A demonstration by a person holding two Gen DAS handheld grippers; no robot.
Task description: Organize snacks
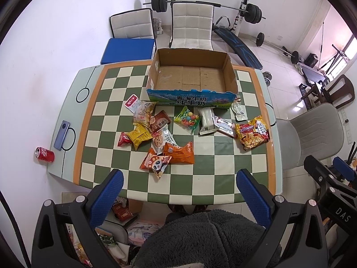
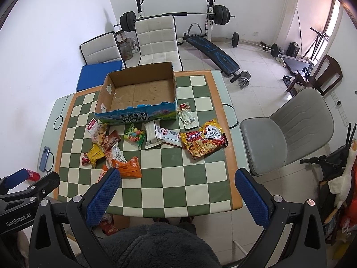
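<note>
Green-and-cream checkered table [image 1: 225, 156]. Red soda can [image 1: 45, 154] lying beside a blue-grey phone [image 1: 62, 135] at its left edge. Two white padded chairs [image 1: 191, 22], grey swivel chair [image 2: 287, 131], barbell rack [image 2: 176, 14], blue sit-up bench [image 2: 213, 54] behind.

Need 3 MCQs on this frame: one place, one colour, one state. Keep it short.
1. Where does the red soda can lie?
A. inside the box
B. at the table's left edge, near the phone
C. on the grey chair

2. What colour is the cushion on the far-left chair?
A. blue
B. yellow
C. black

3. What state is the cardboard box in?
A. taped shut
B. full of snacks
C. open and empty

Answers: 1 B, the can lies on its side just beside the phone. 2 A, the cushion is plainly blue in both views. 3 C, the bare cardboard floor shows, and all snack packets lie on the table.
</note>
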